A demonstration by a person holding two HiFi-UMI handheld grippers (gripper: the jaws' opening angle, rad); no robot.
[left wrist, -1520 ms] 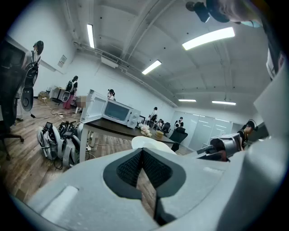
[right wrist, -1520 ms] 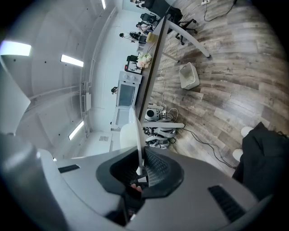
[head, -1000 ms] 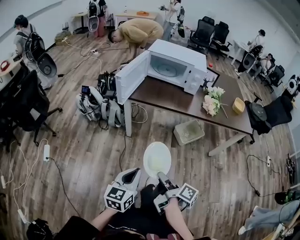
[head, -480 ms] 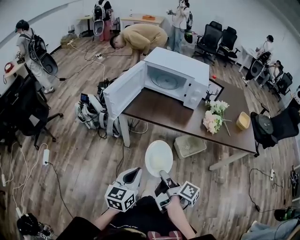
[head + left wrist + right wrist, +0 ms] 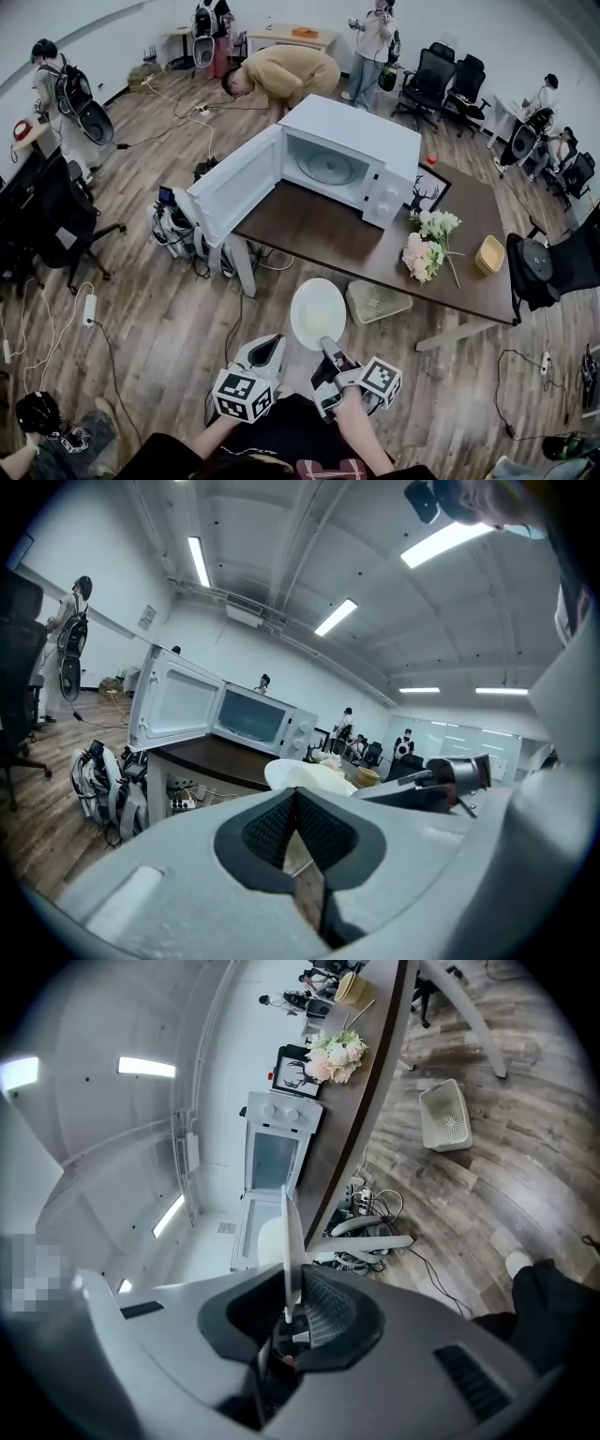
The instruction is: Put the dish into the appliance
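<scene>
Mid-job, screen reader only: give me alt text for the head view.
Right tongs grip a white plate by its rim, short of a dark table where a white microwave stands with its door open. Left tongs, shut and empty, sit alongside.

place: open office lab | cues: office chairs (image 5: pixel 441 73), desks (image 5: pixel 281 37), floor power strip (image 5: pixel 90 308)

No legible text, labels or numbers

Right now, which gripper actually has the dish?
The right gripper: its fingers clamp the rim of the white dish. The left gripper, beside it, is shut on nothing.
</scene>
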